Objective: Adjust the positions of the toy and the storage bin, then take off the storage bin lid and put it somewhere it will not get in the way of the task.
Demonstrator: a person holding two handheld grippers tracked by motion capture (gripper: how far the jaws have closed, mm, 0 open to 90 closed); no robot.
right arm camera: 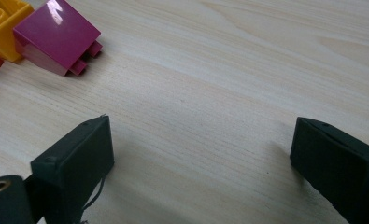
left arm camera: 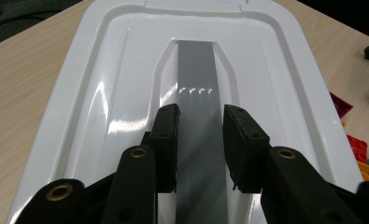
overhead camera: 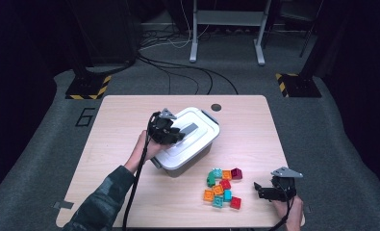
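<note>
Lid still on the white storage bin (overhead camera: 190, 144) mid-table, left gripper (left arm camera: 200, 140) straddling its grey handle (left arm camera: 196, 70), seemingly not yet clamped; right gripper (right arm camera: 201, 158) spread wide, empty, beside loose toy bricks (overhead camera: 222, 187) awaiting stowing.

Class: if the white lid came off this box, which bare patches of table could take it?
Free: the tabletop left of the lidded box, and the far right corner beyond it. Crowded: the near right, between the toy bricks and right gripper.
</note>
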